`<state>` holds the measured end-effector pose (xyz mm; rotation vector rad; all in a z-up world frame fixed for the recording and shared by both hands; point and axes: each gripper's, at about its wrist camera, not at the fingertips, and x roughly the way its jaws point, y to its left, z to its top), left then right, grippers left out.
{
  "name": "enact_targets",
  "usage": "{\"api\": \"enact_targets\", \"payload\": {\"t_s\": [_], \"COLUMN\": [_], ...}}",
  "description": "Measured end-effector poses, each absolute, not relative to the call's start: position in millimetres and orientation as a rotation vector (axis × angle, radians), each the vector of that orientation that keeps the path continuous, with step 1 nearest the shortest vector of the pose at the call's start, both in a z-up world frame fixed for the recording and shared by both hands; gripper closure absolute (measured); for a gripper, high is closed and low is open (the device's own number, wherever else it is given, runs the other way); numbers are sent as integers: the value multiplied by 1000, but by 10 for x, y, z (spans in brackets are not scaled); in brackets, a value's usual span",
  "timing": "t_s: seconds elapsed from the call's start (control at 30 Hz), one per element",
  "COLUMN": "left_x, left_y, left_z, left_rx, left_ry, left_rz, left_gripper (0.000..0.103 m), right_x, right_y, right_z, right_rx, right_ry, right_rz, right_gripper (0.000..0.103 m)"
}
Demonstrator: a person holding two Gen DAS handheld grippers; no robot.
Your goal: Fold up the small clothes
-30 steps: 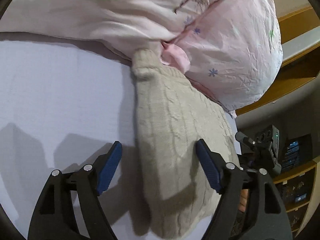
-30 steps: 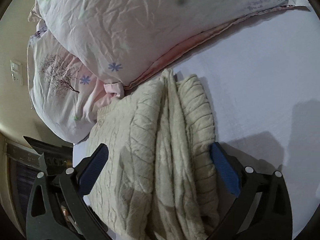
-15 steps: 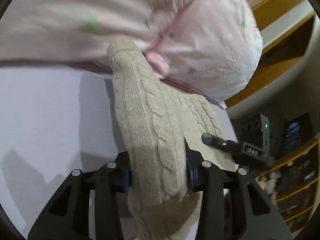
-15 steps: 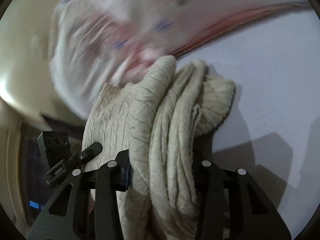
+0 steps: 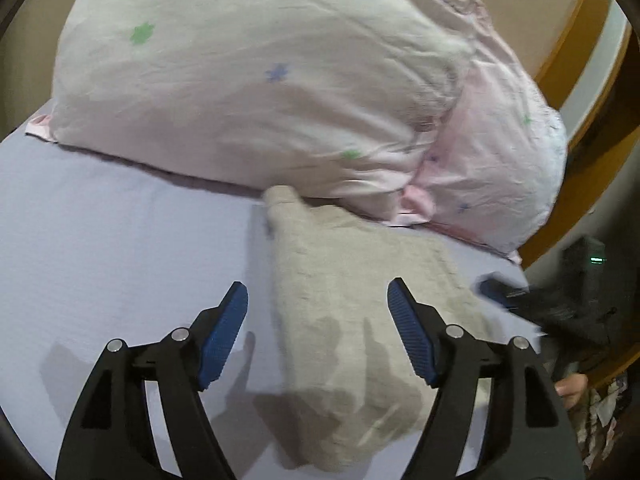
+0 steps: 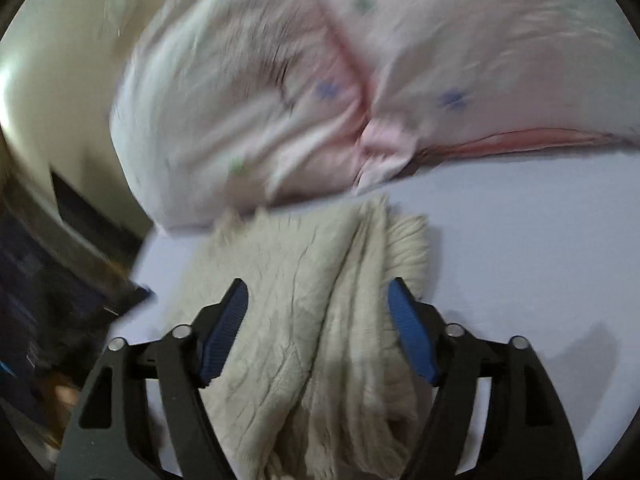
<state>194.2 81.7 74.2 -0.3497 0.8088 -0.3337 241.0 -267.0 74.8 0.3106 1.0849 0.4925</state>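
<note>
Each view is taken from just behind a hand-held gripper, looking forward along its fingers and down at the bed [image 5: 100,232] from close range. The left wrist view faces the pillows [image 5: 260,92] from the left, the right wrist view from the right. The folded cream sweater [image 5: 352,320] and pillows are shared.

Motion blurs the pillows [image 6: 280,92]; the sweater [image 6: 312,360] runs off-frame below.

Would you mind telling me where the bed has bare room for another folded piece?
Bare sheet lies left of the sweater, below the pillows. A second patch shows in the right wrist view, right of the sweater. It is crowded where the sweater meets the pillows.
</note>
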Motion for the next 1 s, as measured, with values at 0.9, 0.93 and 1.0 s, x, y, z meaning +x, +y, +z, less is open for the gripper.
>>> {"api": "enact_targets", "payload": {"t_s": [0.9,0.93,1.0], "left_x": [1548,1435,1319], "left_y": [-555,-597,-647], "left_z": [367,332,291], "left_rx": [199,271,341], "left_ry": [812,765,756], "left_rz": [-522,-511,-494], "left_gripper": [23,22,22], "right_x": [1767,1716,1646], "right_y": [-2789,-2786,-2713], "right_z": [689,693,678], "right_rx": [60,58,14], "right_ry": [1033,1033,1014], "right_rz": [365,357,338], "right_gripper": [50,50,50]}}
